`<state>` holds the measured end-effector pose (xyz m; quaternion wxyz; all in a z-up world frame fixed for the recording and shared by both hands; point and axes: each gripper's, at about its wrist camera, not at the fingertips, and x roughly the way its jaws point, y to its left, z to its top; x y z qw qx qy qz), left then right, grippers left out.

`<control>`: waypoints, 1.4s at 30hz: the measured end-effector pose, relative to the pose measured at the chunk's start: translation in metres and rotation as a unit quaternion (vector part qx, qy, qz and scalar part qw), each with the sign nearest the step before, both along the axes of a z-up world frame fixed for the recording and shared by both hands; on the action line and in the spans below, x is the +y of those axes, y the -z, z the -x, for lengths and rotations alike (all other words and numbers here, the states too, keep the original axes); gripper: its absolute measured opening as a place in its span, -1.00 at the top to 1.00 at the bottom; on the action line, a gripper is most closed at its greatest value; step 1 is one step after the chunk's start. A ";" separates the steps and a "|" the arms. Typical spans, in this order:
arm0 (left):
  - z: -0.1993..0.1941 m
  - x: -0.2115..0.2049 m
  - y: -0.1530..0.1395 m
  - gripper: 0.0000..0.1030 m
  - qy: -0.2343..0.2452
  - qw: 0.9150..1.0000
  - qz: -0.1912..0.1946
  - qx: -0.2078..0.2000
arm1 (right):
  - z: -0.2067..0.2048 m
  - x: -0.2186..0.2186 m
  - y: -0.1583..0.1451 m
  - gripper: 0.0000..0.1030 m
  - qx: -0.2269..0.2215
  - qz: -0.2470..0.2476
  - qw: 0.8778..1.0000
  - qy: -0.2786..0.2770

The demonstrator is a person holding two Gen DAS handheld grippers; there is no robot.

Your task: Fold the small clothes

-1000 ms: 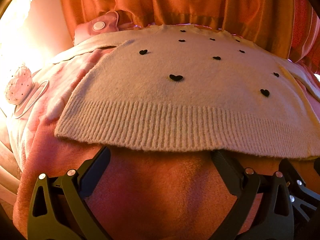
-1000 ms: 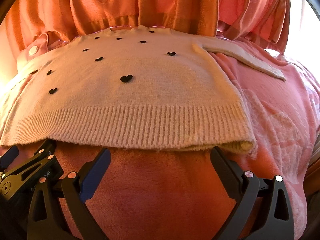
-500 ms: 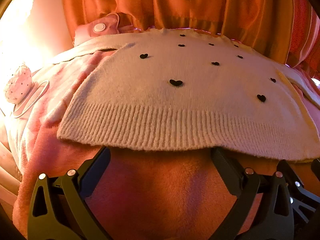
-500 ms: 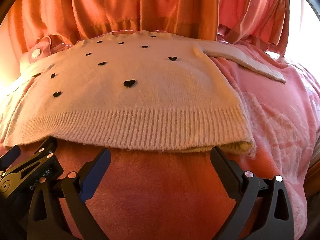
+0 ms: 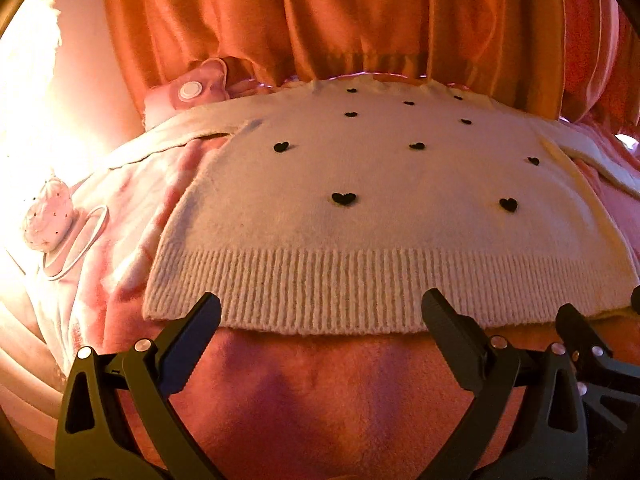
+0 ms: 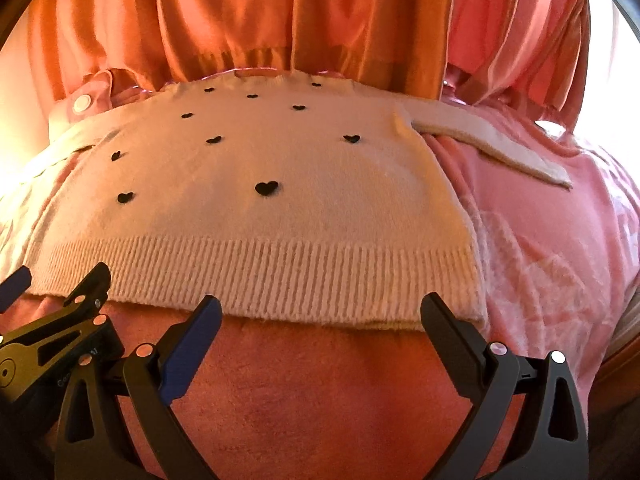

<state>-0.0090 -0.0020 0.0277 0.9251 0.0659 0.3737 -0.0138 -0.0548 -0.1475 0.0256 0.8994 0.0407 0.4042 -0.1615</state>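
**Both claws closed in on the sweater hem, nothing gripped yet**

Since a second ago both claws have advanced: fingertips that sat short of the hem now overlap its ribbed band in both views.

- Sweater (image 5: 380,216) lies flat, front up, on a pink blanket (image 5: 320,400) over what looks like a bed, collar at the far edge by the orange curtain (image 5: 320,20), hem at the near edge. Hem runs left-right, square across both claws' approach.
- Left claw (image 5: 320,312): spread wide, empty, straddling the hem's left half. Right claw (image 6: 320,312): spread wide, empty, at the hem's right half, near the right corner.
- The two sit side by side; each shows at the edge of the other's view.
- Judgement: next is a pinch on the hem with both claws, then carry it toward the collar. Whether the lower fingers are under the fabric, I can't tell.

View differences:
- Right wrist shows the right sleeve (image 6: 500,148) laid out sideways, unfolded.
- Left wrist shows only the left sleeve (image 5: 172,136), plus a small pink pouch (image 5: 48,216) at the bed's left edge.
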 end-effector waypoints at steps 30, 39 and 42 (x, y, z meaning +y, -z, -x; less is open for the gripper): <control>0.003 0.002 0.009 -0.90 -0.004 1.000 0.005 0.007 | 0.003 0.006 0.006 -0.90 -0.003 0.003 1.000 -0.007; 0.003 0.003 0.007 -0.91 -0.004 1.000 0.005 0.007 | 0.003 0.004 0.004 -0.90 -0.001 -0.006 1.000 -0.012; 0.004 0.006 -0.008 -0.91 0.015 1.000 0.015 0.007 | 0.002 -0.012 -0.013 -0.90 -0.007 -0.042 0.999 -0.021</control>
